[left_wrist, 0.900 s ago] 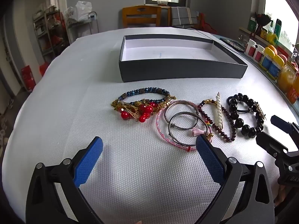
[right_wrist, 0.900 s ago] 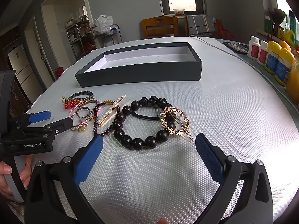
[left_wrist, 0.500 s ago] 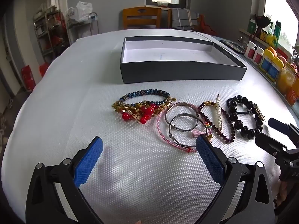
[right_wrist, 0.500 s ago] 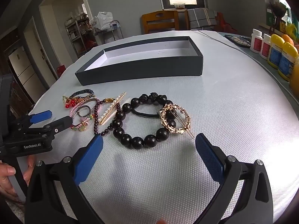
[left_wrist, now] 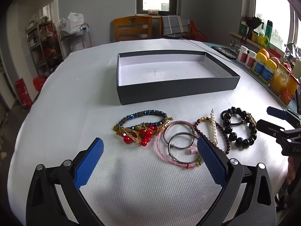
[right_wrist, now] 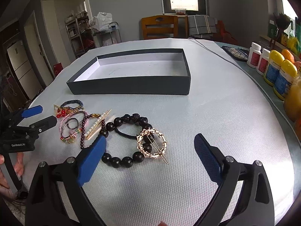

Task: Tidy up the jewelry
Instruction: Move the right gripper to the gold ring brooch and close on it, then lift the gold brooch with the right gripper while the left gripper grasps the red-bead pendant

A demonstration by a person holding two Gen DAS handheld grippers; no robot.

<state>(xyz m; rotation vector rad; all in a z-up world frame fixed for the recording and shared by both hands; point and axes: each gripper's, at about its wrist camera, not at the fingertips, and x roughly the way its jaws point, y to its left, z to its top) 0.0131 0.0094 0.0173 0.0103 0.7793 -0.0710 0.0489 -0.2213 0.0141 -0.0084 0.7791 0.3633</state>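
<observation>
Both tongs are sitting closer to the jewelry than a moment ago: the bead loops are reaching further down between my fingers, and the box is showing larger ahead.

I am holding my left tongs [left_wrist: 149, 154] spread wide, gripping nothing, hovering above the white table cover [left_wrist: 79, 98]. Its right finger [left_wrist: 211, 161] is overlapping the near edge of the pink cord bracelet [left_wrist: 165, 154], within which two silver bangles [left_wrist: 180, 141] are lying. Just ahead of the left finger, the blue bead bracelet [left_wrist: 144, 114] is resting against a cluster of red beads [left_wrist: 144, 138] on gold chain.

I am holding my right tongs [right_wrist: 150, 147] equally wide apart, also gripping nothing. The black bead bracelet [right_wrist: 124, 162] is lying between its fingers, with the left finger [right_wrist: 92, 158] covering part of its near-left arc. A gold ring hairpin [right_wrist: 152, 144] is lying on that bracelet's right side, and a black hair tie [right_wrist: 122, 131] is lying inside the loop. Left of these, a pearl bar clip [right_wrist: 96, 124] is crossing a dark red bead strand [right_wrist: 82, 131].

Beyond all the jewelry, the dark grey box [right_wrist: 131, 86] is standing open with a white floor, holding no pieces. Further right, bottles [right_wrist: 278, 75] are lining the table edge. A wooden chair [left_wrist: 132, 28] is standing past the far rim.
</observation>
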